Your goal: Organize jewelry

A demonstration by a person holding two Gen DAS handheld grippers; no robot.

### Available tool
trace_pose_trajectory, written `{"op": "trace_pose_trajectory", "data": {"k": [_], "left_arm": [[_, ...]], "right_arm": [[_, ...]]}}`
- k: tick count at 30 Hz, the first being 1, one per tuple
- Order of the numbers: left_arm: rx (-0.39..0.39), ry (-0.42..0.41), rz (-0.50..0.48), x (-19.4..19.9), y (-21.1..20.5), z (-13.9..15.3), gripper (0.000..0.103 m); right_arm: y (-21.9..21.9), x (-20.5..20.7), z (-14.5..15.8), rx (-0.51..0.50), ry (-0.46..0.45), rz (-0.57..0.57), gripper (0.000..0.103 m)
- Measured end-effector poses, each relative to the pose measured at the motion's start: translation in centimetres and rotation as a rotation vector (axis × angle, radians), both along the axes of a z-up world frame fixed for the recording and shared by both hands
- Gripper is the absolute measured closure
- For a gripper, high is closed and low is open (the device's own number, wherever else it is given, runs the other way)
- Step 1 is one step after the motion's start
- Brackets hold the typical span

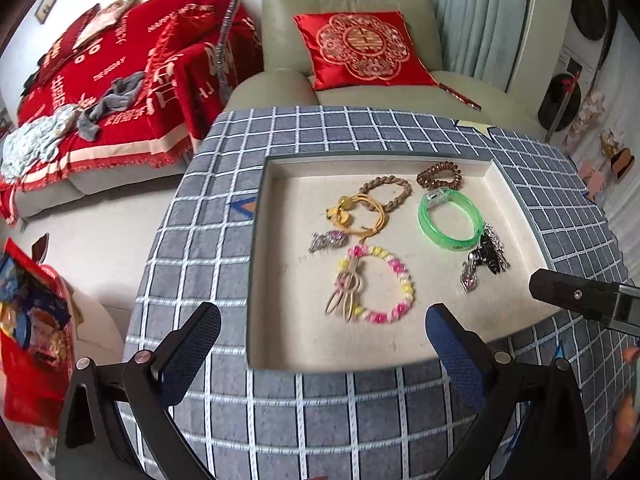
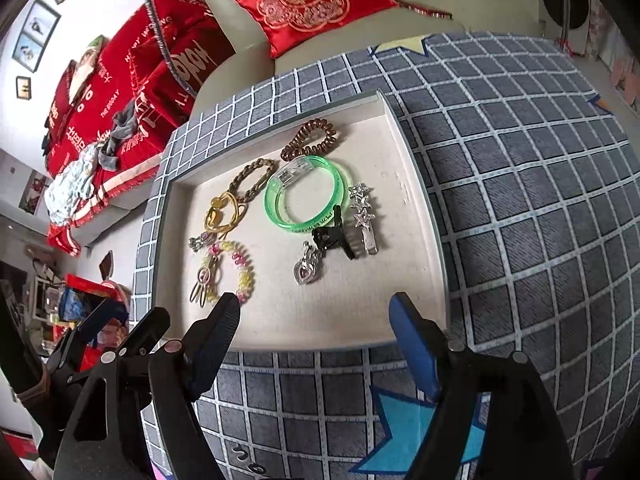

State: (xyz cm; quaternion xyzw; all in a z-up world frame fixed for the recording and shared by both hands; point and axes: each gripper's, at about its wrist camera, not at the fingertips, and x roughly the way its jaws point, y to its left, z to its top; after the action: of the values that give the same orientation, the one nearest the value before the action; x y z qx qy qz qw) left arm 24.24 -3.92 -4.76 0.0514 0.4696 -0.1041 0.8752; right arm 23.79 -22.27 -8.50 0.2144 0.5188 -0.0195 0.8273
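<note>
A shallow beige tray (image 1: 280, 300) (image 2: 416, 208) lies on the checked table and holds the jewelry. In it are a green bangle (image 1: 450, 220) (image 2: 306, 196), a brown coil hair tie (image 1: 439, 175) (image 2: 310, 138), a braided bracelet (image 1: 388, 192) (image 2: 254, 178), a yellow cord tie (image 1: 352, 210) (image 2: 222, 212), a pink and yellow bead bracelet (image 1: 384, 280) (image 2: 240, 268), a black claw clip (image 1: 486, 254) (image 2: 334, 236), a silver star clip (image 2: 362, 212) and a heart pendant (image 2: 306, 272). My left gripper (image 1: 322, 338) is open and empty over the tray's near edge. My right gripper (image 2: 314, 338) is open and empty at the near edge.
The grey checked cloth (image 1: 340, 420) (image 2: 520, 200) covers the round table. A sofa with a red cushion (image 1: 360, 48) stands behind it, and a red blanket (image 1: 120, 80) lies to the left. A red bag (image 1: 32, 340) sits on the floor at left.
</note>
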Motion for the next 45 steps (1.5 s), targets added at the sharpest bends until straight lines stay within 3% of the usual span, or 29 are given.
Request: {"op": "trace_pose_trajectory", "data": {"k": [1,2,8,11,18,45], "left_arm": [[-0.01,-0.01,0.011,-0.6,0.3,0.0,0.0],[-0.019,-0.016,0.017,-1.0,0.6,0.1,0.0],[-0.017,-0.054,0.036,-3.1,1.4,-0.2,0.0],[-0.007,-0.069,0.042,-3.9,1.7,-0.4,0.0],[-0.01,-0.082,0.072,-5.1,2.3,-0.8,0.0],[-0.019,-0.069,0.044,-7.1,2.3,-1.0,0.0]], "right_arm": [[0.2,-0.5,0.1,-0.013,-0.015,-0.002,0.015],[0.4,-1.4,0.3,-0.037,-0.042,-0.008,0.014],[1.4,-3.8,0.6,-0.127,-0.137,-0.012,0.014],[3.0,-5.5,1.2,-0.248,-0.242,0.033,0.014],[4.8,-7.1,1.2,-0.356,-0.299,0.076,0.014],[5.3,-10.2,1.3,-0.402,-0.334,0.035,0.014]]}}
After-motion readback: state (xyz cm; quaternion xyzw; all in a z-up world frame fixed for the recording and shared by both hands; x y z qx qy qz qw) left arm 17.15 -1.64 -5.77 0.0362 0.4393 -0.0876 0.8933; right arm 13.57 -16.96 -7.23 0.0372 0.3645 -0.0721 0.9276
